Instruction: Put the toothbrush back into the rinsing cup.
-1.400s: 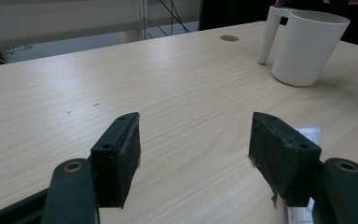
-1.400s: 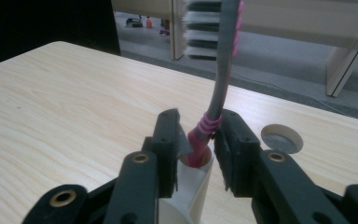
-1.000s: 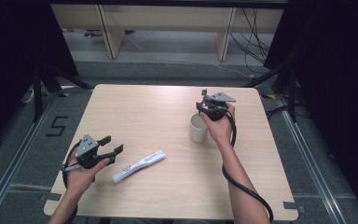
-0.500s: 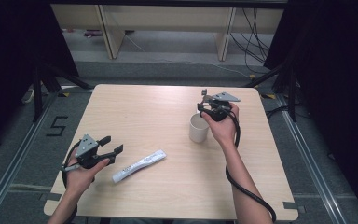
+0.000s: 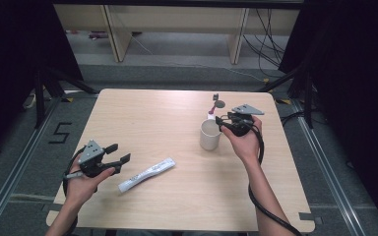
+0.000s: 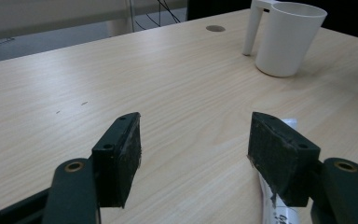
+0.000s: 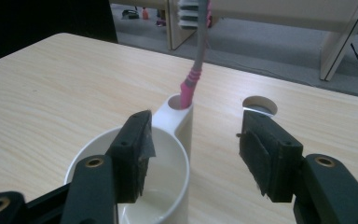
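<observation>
A pale wooden table [image 5: 177, 118] carries a white cup [image 5: 210, 134], a toothbrush [image 7: 193, 70] upright in its side holder, apparently untouched. The right gripper [image 5: 225, 124], jaws just opened and empty, hovers beside it. The left gripper [image 5: 117, 153] gapes near a tube [image 5: 146, 174]

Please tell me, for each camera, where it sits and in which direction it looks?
High view: above the near table edge, looking forward and down; both forearms, left gripper, right gripper.
Left gripper view: on that gripper, looking across at the cup; open jaws, tube.
Right gripper view: on that gripper, over the cup and toothbrush; open jaws.
All share the cup.
</observation>
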`<state>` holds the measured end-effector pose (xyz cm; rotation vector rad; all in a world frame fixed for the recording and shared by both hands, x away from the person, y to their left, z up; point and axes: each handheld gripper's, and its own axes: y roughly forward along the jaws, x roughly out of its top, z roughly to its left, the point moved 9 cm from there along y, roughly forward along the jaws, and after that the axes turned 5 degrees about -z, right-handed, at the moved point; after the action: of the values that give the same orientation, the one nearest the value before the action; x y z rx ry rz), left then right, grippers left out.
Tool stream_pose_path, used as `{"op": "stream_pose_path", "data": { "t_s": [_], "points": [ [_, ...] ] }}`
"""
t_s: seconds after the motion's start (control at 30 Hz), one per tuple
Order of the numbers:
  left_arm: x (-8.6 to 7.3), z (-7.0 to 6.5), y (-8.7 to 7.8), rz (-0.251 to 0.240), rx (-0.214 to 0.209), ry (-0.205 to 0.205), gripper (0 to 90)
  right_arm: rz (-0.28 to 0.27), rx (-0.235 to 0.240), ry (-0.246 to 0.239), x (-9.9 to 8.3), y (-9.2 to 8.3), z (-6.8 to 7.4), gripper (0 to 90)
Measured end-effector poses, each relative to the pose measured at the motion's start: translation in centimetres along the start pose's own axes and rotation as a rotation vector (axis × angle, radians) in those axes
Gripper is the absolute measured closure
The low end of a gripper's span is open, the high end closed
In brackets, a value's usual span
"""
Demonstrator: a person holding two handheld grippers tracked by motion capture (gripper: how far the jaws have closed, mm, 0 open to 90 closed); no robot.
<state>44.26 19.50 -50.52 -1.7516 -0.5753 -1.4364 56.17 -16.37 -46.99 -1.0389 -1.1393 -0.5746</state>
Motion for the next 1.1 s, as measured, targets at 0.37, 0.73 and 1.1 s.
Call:
{"op": "stream_pose_path", "data": {
  "t_s": [0.37,0.73,1.1],
  "points": [
    [1.5,-3.2,0.9,0.158,-0.151,0.097,38.9,0.045,0.012,0.026,-1.7,-3.2,-0.5,43.8],
    [-1.1,-4.9,3.0,0.609,-0.247,0.234,49.8,0.121,0.026,0.004,-3.4,-5.4,-0.4,43.7],
    [-2.1,-6.2,5.4,0.884,-0.276,0.236,58.1,0.141,0.046,0.027,-4.1,-6.6,0.7,44.0]
  ]
}}
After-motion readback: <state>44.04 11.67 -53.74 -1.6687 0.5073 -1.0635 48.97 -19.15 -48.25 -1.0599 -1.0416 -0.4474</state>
